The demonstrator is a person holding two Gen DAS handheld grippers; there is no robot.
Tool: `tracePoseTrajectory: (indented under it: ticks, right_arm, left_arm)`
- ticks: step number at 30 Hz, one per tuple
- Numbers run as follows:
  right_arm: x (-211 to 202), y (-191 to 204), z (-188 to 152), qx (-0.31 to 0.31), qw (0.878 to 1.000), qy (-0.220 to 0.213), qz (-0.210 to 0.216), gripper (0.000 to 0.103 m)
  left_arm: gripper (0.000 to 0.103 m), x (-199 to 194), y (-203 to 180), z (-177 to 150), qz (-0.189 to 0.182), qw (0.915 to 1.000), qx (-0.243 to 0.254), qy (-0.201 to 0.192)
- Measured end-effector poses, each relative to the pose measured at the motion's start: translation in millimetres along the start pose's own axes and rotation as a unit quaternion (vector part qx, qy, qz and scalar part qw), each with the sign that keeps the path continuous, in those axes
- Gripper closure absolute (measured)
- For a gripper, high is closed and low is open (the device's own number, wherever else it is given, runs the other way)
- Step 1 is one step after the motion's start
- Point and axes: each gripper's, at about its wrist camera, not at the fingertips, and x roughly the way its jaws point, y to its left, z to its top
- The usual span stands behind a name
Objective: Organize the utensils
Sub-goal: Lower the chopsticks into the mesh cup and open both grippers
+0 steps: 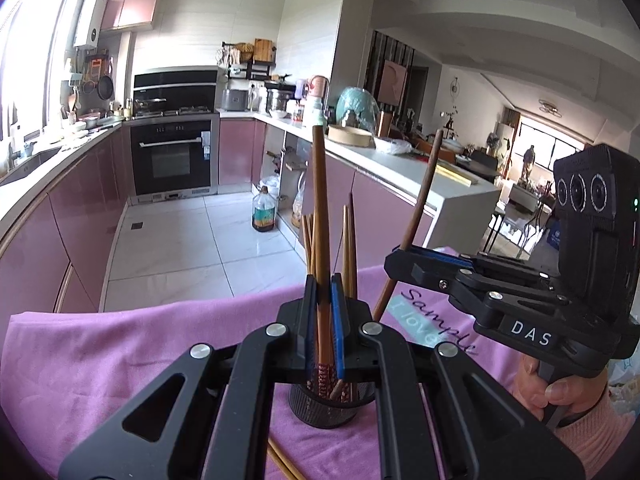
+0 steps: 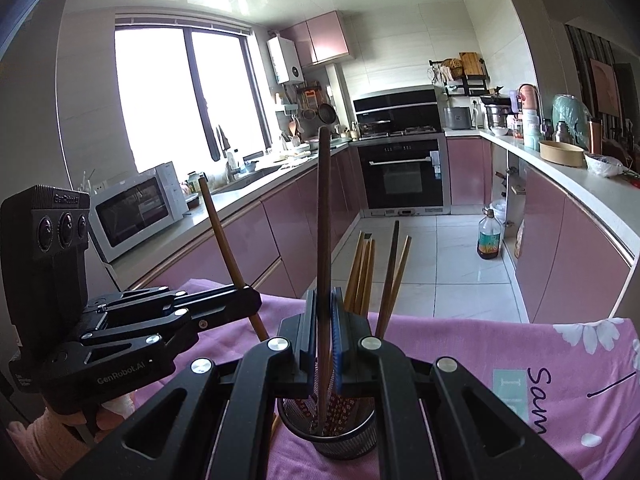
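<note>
A black mesh holder (image 1: 324, 408) stands on the pink cloth and shows in the right wrist view too (image 2: 344, 436). Several wooden chopsticks (image 1: 348, 248) stand in it. My left gripper (image 1: 323, 300) is shut on a brown chopstick (image 1: 320, 200), held upright with its patterned tip inside the holder. In the right wrist view that gripper (image 2: 250, 302) sits at the left. My right gripper (image 2: 323, 316) is shut on a dark chopstick (image 2: 323, 208), upright, its lower end inside the holder. In the left wrist view the right gripper (image 1: 400, 260) holds its chopstick (image 1: 426, 184) at the right.
The pink cloth (image 1: 120, 360) covers the table; loose chopsticks (image 1: 284, 462) lie on it near the holder. Beyond are a tiled kitchen floor (image 1: 192, 240), pink cabinets, an oven (image 2: 404, 172), a microwave (image 2: 136, 208) and an oil bottle (image 2: 489, 240).
</note>
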Motion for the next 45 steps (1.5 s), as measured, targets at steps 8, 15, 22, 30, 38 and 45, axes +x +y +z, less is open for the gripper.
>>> tracePoseTrajectory:
  ticks: [8,15,22,30,38,45]
  right_arm:
    - [13,-3,-11,0.006,1.000,0.025,-0.002,0.098]
    - [25,-5,-14,0.008,0.999,0.045,0.000,0.098]
    - [30,-7,-14,0.011,0.999,0.050,-0.006,0.097]
    - [34,-7,-15,0.015,0.998,0.054,-0.012,0.097]
    - [41,-7,-14,0.019,0.998,0.058,-0.018,0.097]
    - [43,-11,-14,0.026,0.998,0.058,-0.024,0.096]
  left_arm:
    - [0.095,15,8,-8,-0.004,0.9997,0.008,0.021]
    - [0.095,23,15,-16,-0.002,0.9991,0.014,0.040]
    - [0.095,34,16,-21,0.001,0.9985,0.016,0.052]
    - [0.095,46,19,-23,0.004,0.9983,0.010,0.057]
    - [0.095,54,21,-22,0.006,0.9982,0.001,0.060]
    - [0.095,57,26,-27,0.008,0.9978,-0.019,0.063]
